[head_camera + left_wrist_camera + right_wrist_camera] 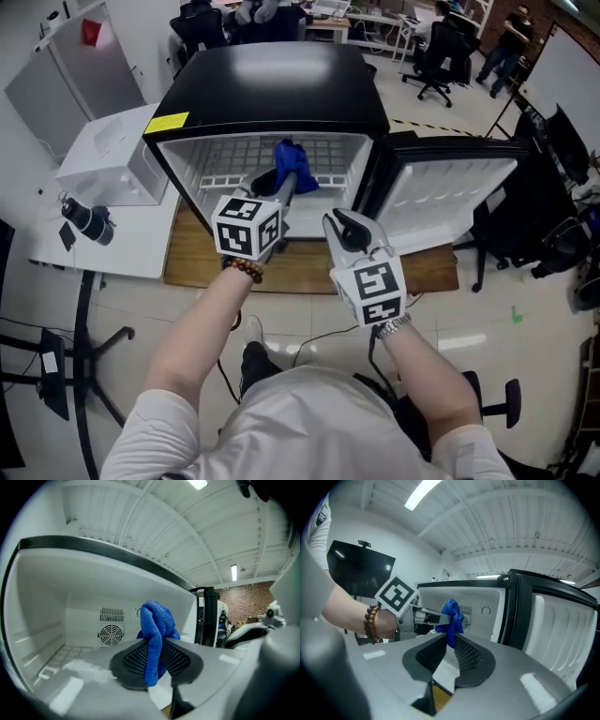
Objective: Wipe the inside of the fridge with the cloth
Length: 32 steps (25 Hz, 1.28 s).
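The left tool, pinching the cloth, points into the fridge just ahead; the right tool, jaws slightly apart, holds nothing.

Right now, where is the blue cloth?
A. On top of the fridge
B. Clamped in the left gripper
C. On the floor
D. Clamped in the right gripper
B: in the left gripper view the cloth is pinched between the jaws of the left gripper, at the open fridge; the right gripper has its jaws apart with nothing between them.
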Tool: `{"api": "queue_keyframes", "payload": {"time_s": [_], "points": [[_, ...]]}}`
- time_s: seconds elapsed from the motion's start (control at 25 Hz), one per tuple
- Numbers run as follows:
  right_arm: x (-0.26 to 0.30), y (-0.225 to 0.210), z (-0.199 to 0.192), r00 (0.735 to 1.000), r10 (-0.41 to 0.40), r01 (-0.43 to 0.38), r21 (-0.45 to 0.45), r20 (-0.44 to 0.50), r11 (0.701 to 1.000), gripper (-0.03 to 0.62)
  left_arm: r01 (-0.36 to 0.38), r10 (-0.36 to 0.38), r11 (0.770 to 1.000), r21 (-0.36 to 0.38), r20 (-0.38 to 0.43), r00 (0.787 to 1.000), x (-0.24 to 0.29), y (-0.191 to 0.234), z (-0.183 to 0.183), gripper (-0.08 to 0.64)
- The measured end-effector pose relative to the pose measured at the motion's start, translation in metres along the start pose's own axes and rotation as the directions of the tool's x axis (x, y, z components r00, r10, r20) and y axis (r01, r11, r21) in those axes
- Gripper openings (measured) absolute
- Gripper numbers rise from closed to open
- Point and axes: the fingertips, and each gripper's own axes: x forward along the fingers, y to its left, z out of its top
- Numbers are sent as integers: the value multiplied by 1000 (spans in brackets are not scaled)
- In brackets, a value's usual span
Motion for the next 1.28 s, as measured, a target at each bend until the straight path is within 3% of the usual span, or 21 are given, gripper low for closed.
{"api": "queue_keyframes", "payload": {"time_s": [0.16,0.44,0.72,1.16,1.28], "points": [[14,23,1,997,78,-78,-11,-14,997,119,10,-10,1000,-14,-4,1000,-42,1,-9,69],[52,100,1,976,207,-216,-206,-68,954,236,-48,46,997,-60,-36,998,-106,16,-28,71],[85,161,-2,965,258,-260,-338,-54,904,247,-64,56,994,-94,-81,995,-136,37,-43,72],[133,198,-10,958,282,-282,-337,-50,898,242,3,-29,989,-150,-170,985,-150,63,-75,81],[141,204,-18,953,296,-299,-319,-59,899,227,32,-65,986,-163,-197,978,-150,68,-83,112]]}}
